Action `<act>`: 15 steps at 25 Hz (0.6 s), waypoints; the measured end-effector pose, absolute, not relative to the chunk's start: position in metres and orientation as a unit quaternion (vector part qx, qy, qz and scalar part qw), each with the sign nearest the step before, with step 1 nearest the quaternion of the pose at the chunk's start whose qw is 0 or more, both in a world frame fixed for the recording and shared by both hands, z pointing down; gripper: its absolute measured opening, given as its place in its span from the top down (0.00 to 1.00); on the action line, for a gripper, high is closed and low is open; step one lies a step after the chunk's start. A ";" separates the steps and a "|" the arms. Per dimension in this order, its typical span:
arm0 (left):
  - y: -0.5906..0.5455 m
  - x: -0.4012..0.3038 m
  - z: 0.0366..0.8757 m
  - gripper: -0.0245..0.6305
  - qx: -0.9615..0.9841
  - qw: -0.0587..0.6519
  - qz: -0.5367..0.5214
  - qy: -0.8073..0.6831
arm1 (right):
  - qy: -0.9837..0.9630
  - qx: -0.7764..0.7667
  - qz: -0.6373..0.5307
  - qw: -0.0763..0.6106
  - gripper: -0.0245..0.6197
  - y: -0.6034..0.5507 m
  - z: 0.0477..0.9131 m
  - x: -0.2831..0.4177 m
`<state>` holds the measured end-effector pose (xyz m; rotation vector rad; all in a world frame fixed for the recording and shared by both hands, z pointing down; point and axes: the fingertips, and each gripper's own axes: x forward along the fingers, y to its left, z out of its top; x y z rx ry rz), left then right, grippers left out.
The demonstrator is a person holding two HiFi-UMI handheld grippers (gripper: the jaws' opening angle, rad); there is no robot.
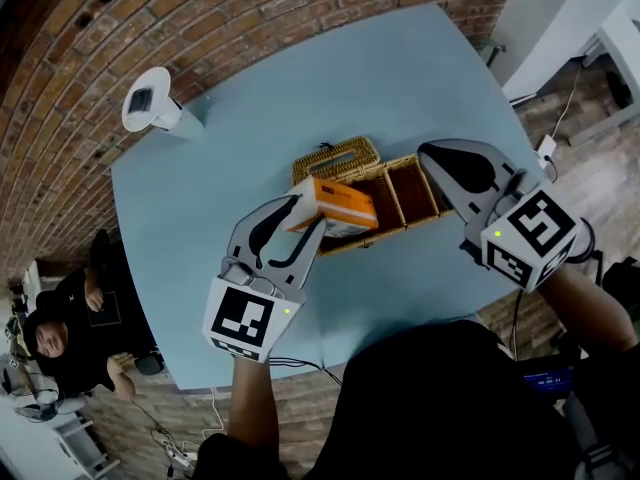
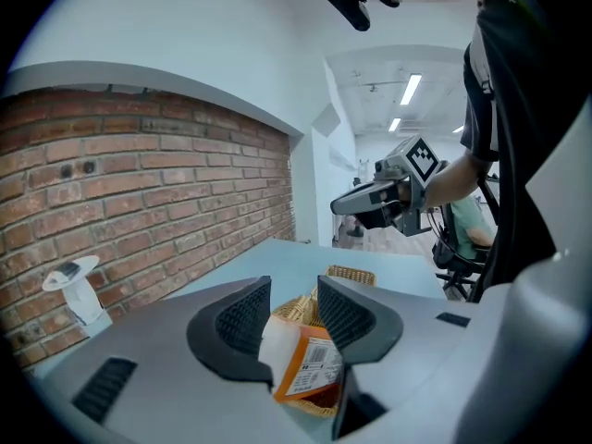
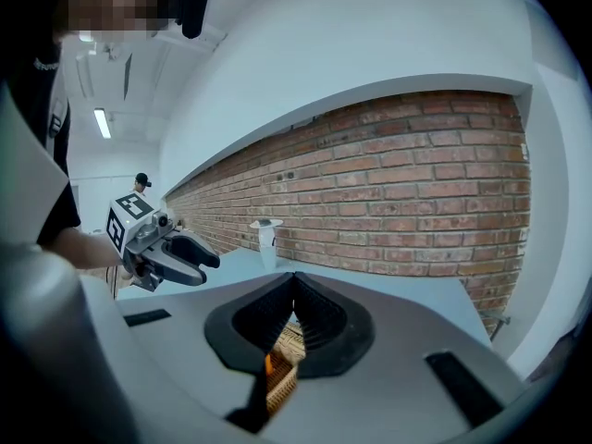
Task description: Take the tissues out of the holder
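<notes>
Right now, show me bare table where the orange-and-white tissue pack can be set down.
Widest free: the light-blue table between the woven wicker basket and the red brick wall. Also free: the left stretch between the white stand and the left gripper. Crowded: the centre, around the orange-and-white tissue pack, basket and right gripper.

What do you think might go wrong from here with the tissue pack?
The left gripper has parted jaws around the tissue pack, tilted on the wicker holder; closing off-centre might tip it back in or onto the table. The right gripper, shut, isn't clearly steadying the holder, so it may shift.
</notes>
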<state>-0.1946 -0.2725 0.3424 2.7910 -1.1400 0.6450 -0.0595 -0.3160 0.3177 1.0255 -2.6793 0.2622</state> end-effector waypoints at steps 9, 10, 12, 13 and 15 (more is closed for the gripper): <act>-0.277 -0.193 0.368 0.48 0.903 0.036 0.248 -0.349 | -0.923 0.346 0.103 0.133 0.97 -0.323 0.330 -0.064; -0.278 -0.193 0.370 0.48 0.903 0.038 0.248 -0.347 | -0.923 0.346 0.104 0.133 0.97 -0.324 0.332 -0.064; -0.280 -0.194 0.375 0.47 0.904 0.042 0.255 -0.342 | -0.922 0.346 0.108 0.136 0.97 -0.327 0.336 -0.064; -0.281 -0.193 0.379 0.47 0.904 0.045 0.261 -0.337 | -0.921 0.346 0.111 0.138 0.97 -0.328 0.338 -0.063; -0.282 -0.193 0.387 0.47 0.903 0.049 0.274 -0.328 | -0.920 0.348 0.115 0.140 0.97 -0.329 0.342 -0.061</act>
